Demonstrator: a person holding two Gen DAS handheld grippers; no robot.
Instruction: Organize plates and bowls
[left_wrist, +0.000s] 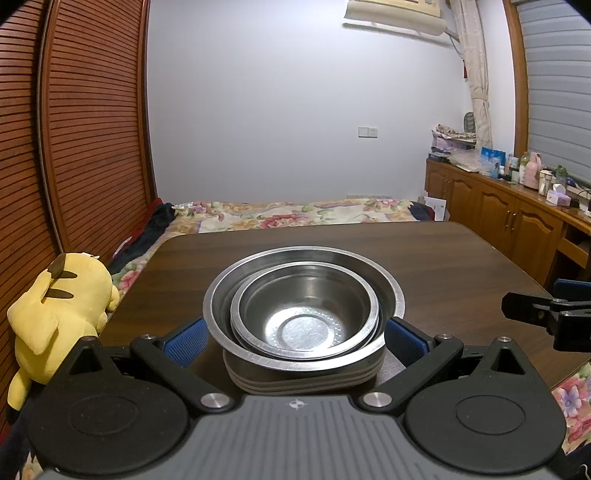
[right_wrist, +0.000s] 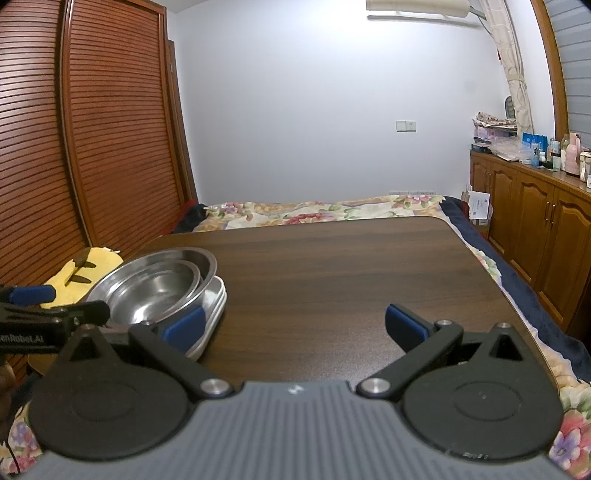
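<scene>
While both hand-held grippers (left_wrist: 297, 338) (right_wrist: 295, 325) stand open, keep the nested bowls (left_wrist: 304, 299) centred on the plates (left_wrist: 303, 378) before withdrawing.

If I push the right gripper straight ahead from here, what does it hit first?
Probably nothing: the right gripper is open over bare table, and the way looks free to the far edge, with the bed beyond. The stacked bowls sit off to its left, though depth is uncertain.

both grippers wide open: left gripper (left_wrist: 295, 338) & right gripper (right_wrist: 295, 325), level, side by side
</scene>
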